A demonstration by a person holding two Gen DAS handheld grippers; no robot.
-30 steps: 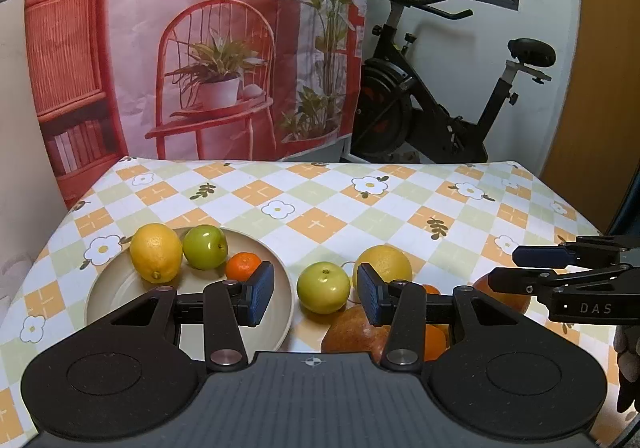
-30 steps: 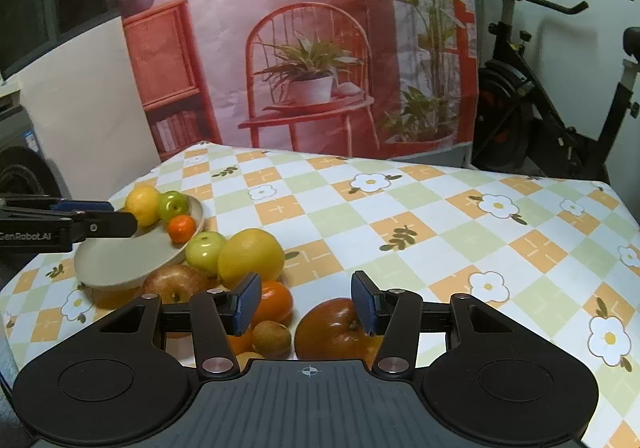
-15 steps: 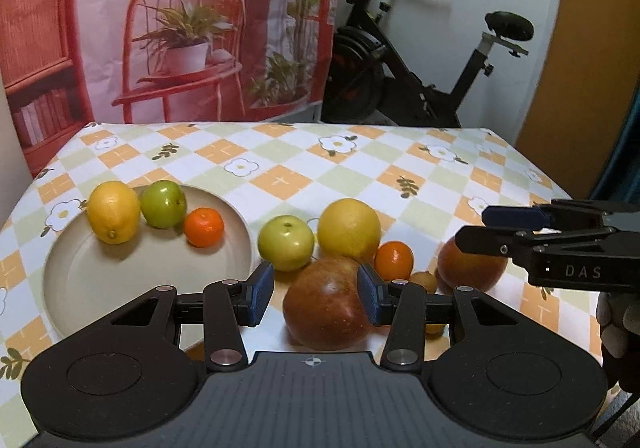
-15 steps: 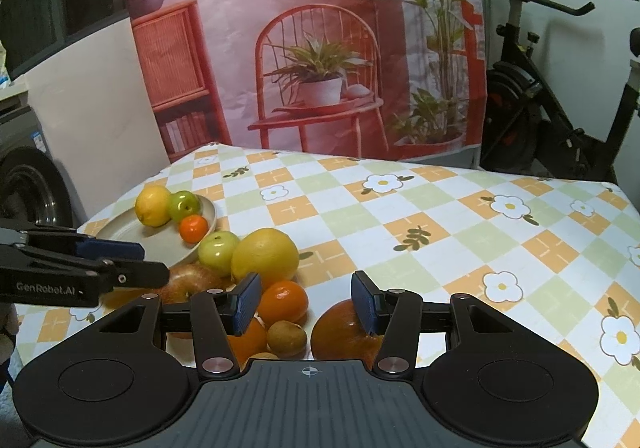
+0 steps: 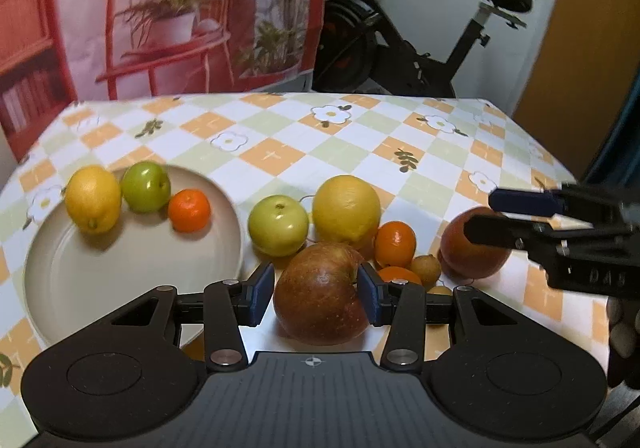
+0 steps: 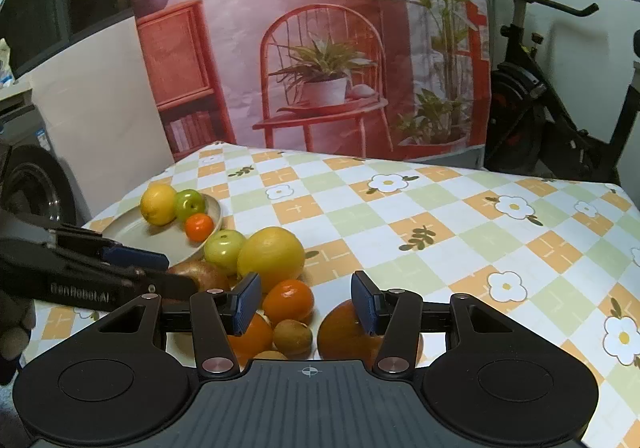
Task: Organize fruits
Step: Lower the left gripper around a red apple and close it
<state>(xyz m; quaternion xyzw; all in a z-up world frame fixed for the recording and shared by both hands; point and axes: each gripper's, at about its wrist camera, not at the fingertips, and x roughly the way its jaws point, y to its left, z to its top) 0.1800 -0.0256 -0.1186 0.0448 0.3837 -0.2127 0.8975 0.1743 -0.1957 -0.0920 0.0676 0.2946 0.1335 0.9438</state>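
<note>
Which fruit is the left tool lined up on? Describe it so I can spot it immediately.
Start at the beige round plate, then look right to the loose fruit pile on the checked tablecloth. Nearest the camera lies the large russet-red apple, between the left tool pads; bigger and darker than the green apple behind it.

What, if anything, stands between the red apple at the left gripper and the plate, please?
Nothing visible blocks it. The red apple sits between the open left gripper pads, and the plate lies right beside it with its near half bare. The green apple sits behind that path, not across it.
</note>
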